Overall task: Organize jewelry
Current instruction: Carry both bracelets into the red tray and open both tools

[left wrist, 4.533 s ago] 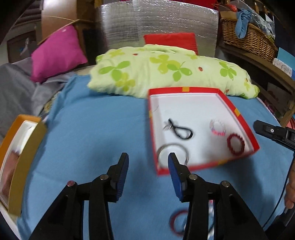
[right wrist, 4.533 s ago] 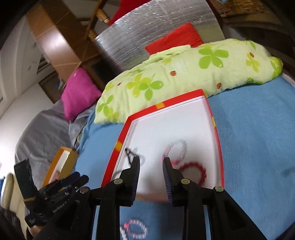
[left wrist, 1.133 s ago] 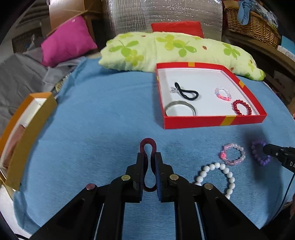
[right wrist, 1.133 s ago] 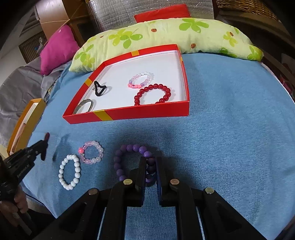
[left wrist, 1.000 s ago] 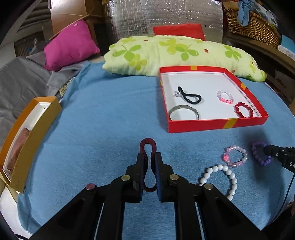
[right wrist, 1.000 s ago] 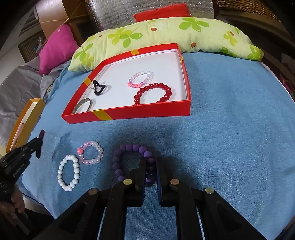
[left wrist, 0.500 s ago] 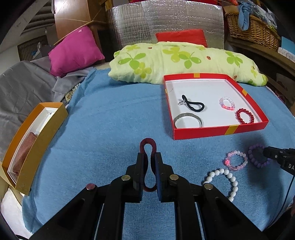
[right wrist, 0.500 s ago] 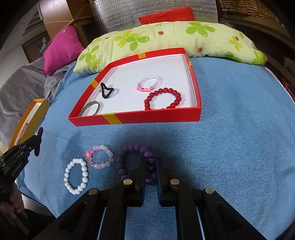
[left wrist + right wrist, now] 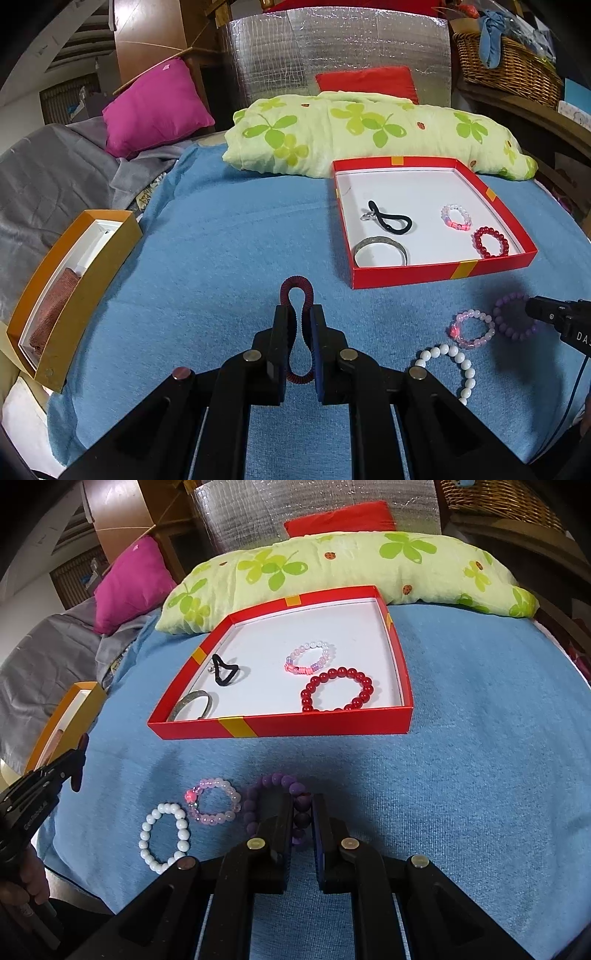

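On the blue blanket, the red box now sits farther off at one o'clock than a second ago as both hands lift, so the left gripper, clamped on the dark red band, and the right gripper, pinching the purple bracelet, look ready to carry them to it.

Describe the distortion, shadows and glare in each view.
Left wrist view: fisheye bends the red cardboard tray; dark corners; glare on the silver foil panel. Right wrist view: same bowing; soft shadow over the purple bead bracelet on the blue towel; all sharp.
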